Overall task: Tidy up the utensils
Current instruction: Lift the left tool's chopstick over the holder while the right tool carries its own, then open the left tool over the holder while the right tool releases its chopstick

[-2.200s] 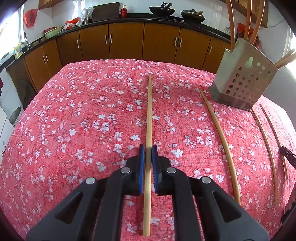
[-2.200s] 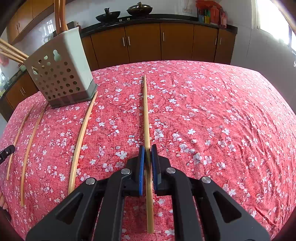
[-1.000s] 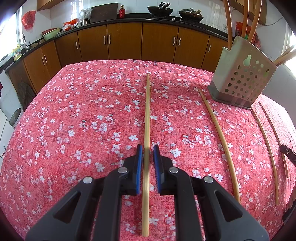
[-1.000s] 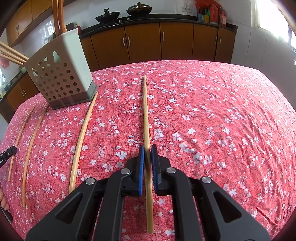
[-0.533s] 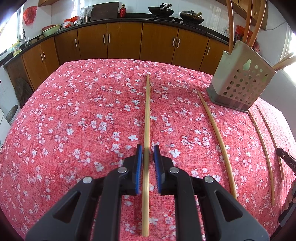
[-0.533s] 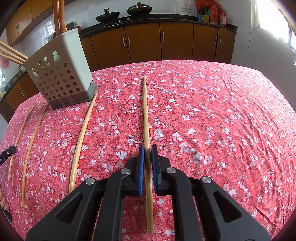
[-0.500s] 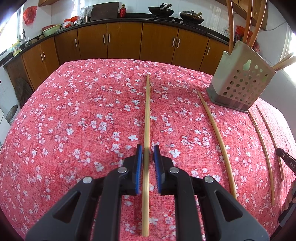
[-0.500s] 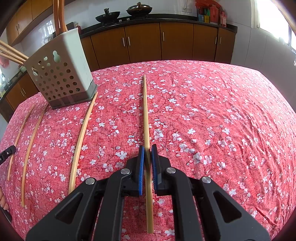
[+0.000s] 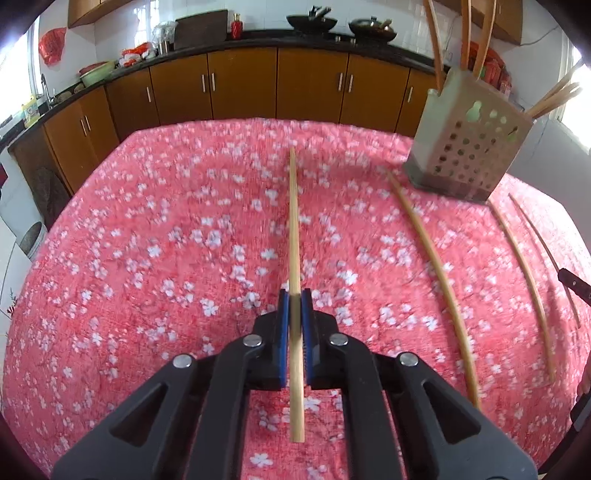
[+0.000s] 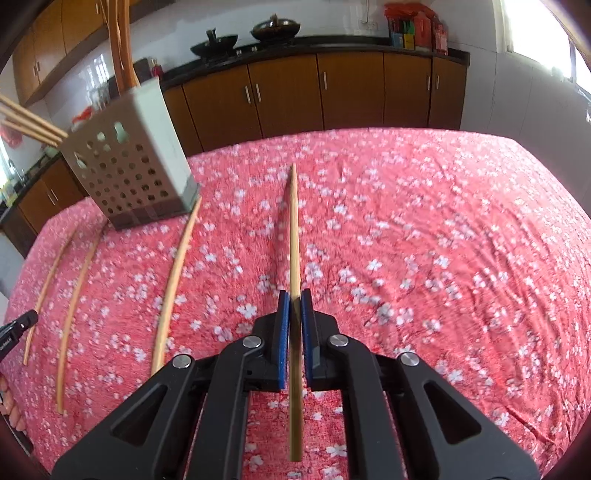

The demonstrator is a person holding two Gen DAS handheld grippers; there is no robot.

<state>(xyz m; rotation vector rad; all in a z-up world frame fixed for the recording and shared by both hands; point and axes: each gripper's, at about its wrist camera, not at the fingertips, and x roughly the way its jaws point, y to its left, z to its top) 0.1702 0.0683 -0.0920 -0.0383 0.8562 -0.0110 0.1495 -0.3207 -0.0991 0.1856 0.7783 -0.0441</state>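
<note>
daylight is pouring in from windows at two o'clock, glaring white. the tablecloth [image 9: 147, 258] is smearing with motion blur. fisheye edges are bending and darkening.

You can read no text, number or brand in these two views. In the right wrist view, the black tip of the other gripper [image 10: 16, 326] at the left edge carries a small white marking, but it is too small and blurred for you to make out any letters. The red packages [image 10: 413, 24] on the counter [image 10: 369, 42] at the back probably have print on them, yet nothing there is legible. In the left wrist view, the yellow-green bottle [image 9: 31, 110] near the sink has a label, also unreadable.
</note>
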